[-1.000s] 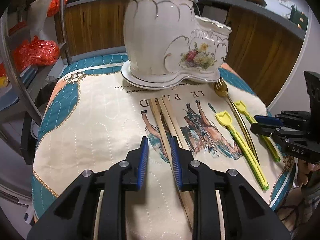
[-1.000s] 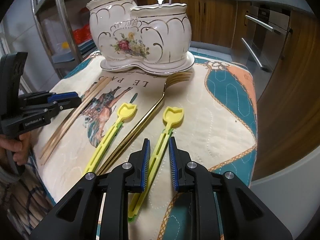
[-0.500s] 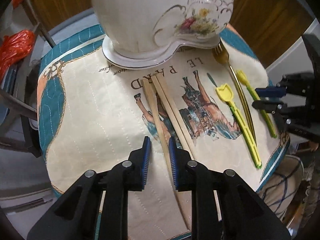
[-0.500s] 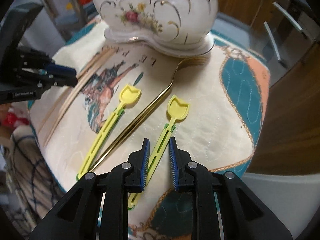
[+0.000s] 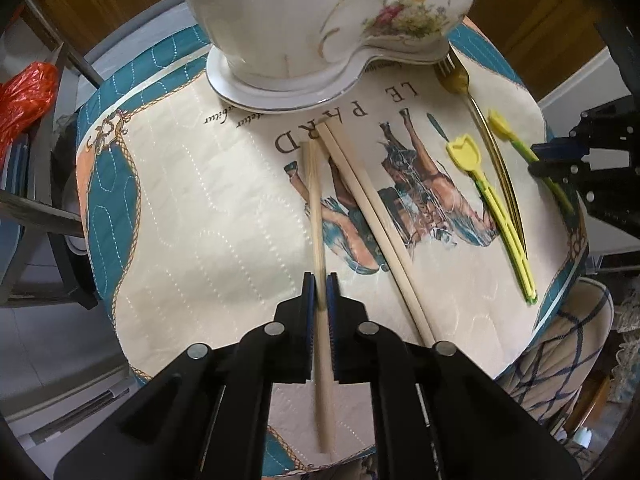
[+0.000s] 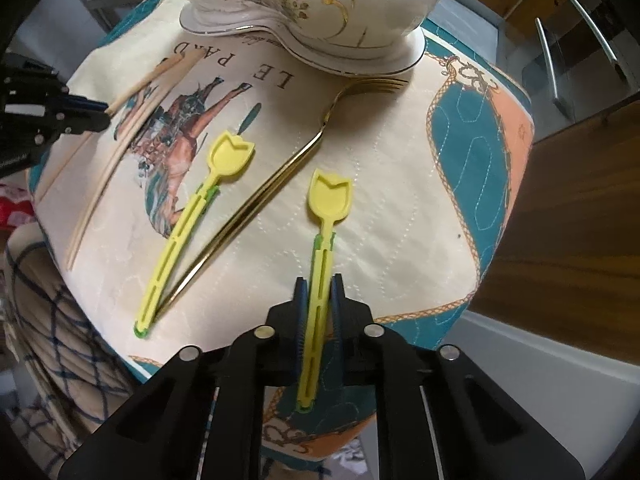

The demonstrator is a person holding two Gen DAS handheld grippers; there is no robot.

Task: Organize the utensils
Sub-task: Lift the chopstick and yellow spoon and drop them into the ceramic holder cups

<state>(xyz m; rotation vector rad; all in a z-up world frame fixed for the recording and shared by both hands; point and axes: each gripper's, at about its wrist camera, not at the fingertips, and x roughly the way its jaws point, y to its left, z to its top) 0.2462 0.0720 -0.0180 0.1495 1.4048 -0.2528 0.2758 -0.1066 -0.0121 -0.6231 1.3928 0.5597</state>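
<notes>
My left gripper [image 5: 320, 280] is shut on a wooden chopstick [image 5: 316, 208] that points toward the white floral ceramic utensil holder [image 5: 320, 20]. Two more chopsticks [image 5: 372, 216] lie just to its right on the quilted cloth. My right gripper [image 6: 319, 285] is shut on the handle of a yellow tulip-shaped spoon [image 6: 330, 200]. A second yellow spoon [image 6: 192, 220] and a gold fork [image 6: 280, 168] lie to its left. The holder [image 6: 312, 0] stands at the far side of the table.
The small round table carries a cream and teal quilted cloth [image 5: 180, 200]. A metal shelf frame and a red bag [image 5: 24, 100] stand to the left. Wooden cabinets with metal handles [image 6: 580, 32] are behind. A checked chair cushion [image 5: 560, 348] sits below the table edge.
Both grippers dropped lower toward the table and closed: the left on a chopstick, the right on the yellow spoon's handle. The chopstick now sits apart from the other two.
</notes>
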